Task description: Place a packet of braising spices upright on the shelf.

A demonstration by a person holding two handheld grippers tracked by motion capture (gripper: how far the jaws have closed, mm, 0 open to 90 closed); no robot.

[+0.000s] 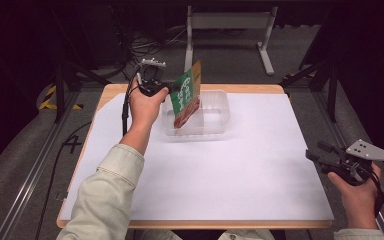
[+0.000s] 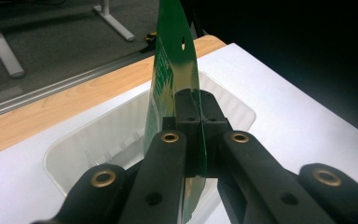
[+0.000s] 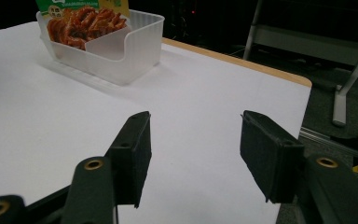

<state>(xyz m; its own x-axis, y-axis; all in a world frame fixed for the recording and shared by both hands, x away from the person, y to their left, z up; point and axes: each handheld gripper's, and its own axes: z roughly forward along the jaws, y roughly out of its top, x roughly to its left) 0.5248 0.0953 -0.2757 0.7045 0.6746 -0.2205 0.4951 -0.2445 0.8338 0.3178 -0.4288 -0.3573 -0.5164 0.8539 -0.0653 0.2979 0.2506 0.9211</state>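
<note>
A green snack packet (image 1: 186,96) stands tilted with its lower end inside a clear plastic tub (image 1: 218,111) at the far left-centre of the white-covered table (image 1: 230,170), its upper edge pinched between the closed left tongs (image 1: 166,88). At the right edge of the table, well apart from the tub, the right tongs (image 3: 195,156) are held with jaws wide apart and nothing between them.

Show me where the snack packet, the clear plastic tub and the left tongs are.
snack packet (image 1: 186,95), high view, on its green printed front.
clear plastic tub (image 1: 219,102), high view, on its right wall.
left tongs (image 2: 196,112), left gripper view, at the tips clamped on the packet.
</note>
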